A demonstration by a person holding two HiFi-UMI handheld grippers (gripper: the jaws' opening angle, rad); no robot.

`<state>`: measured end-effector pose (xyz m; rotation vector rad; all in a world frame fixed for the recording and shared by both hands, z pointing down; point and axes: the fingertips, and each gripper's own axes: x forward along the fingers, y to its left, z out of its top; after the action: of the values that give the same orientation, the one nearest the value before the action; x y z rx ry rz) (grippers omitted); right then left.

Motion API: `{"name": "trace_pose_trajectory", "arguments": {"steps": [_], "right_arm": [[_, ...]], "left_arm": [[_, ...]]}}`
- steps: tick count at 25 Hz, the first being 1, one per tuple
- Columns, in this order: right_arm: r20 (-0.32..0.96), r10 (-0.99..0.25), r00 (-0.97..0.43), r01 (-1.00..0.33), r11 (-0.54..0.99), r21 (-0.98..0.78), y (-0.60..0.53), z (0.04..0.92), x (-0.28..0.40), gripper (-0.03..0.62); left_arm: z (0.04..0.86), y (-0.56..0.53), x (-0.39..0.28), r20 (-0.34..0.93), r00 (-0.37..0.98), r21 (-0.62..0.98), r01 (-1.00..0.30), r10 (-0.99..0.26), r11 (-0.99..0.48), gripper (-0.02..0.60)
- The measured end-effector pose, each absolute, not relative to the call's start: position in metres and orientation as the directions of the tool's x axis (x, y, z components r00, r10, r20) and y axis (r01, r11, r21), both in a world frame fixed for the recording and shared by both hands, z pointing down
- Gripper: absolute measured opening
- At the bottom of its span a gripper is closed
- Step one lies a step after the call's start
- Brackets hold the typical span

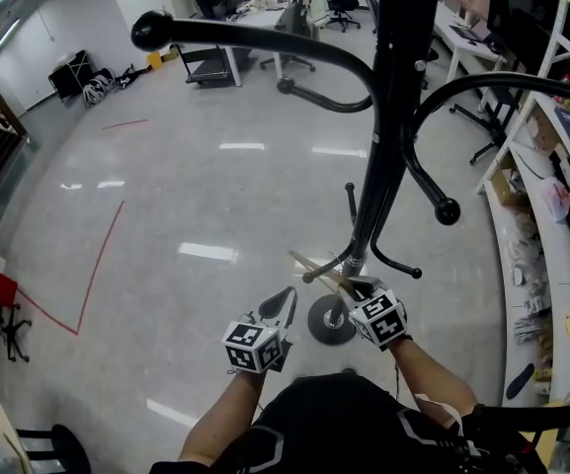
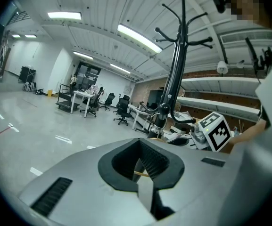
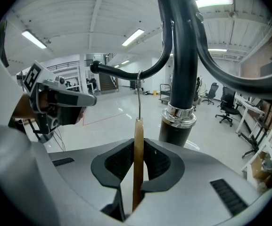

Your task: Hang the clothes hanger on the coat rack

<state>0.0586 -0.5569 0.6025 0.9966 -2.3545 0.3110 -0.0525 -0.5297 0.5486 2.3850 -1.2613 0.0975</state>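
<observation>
The black coat rack (image 1: 388, 117) stands right in front of me, its curved arms spreading left and right above. My right gripper (image 1: 350, 286) is shut on a wooden clothes hanger (image 1: 314, 268) close to the pole's lower part. In the right gripper view the hanger (image 3: 138, 145) stands edge-on between the jaws of the right gripper (image 3: 136, 173). Its metal hook (image 3: 139, 91) rises just left of the pole (image 3: 180, 79), under a curved arm. My left gripper (image 1: 285, 298) hangs beside it, shut and empty; the left gripper view shows the left gripper (image 2: 144, 180) aimed toward the rack (image 2: 176, 69).
The rack's round base (image 1: 330, 321) rests on a glossy grey floor marked with red tape lines (image 1: 97, 265). White shelves (image 1: 551, 215) crowded with items run along the right. Desks and office chairs (image 1: 289, 28) stand far back.
</observation>
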Motion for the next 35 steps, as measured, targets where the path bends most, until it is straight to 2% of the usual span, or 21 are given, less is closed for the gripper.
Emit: {"name": "trace_pose_trajectory", "arguments": {"steps": [35], "right_arm": [[0.576,-0.593,-0.563,-0.702,0.711,0.046,-0.555,0.597,0.059,0.058]], "left_arm": [[0.551,-0.507,-0.053,0.268,0.568,0.348,-0.810,-0.778,-0.472,0.002]]}}
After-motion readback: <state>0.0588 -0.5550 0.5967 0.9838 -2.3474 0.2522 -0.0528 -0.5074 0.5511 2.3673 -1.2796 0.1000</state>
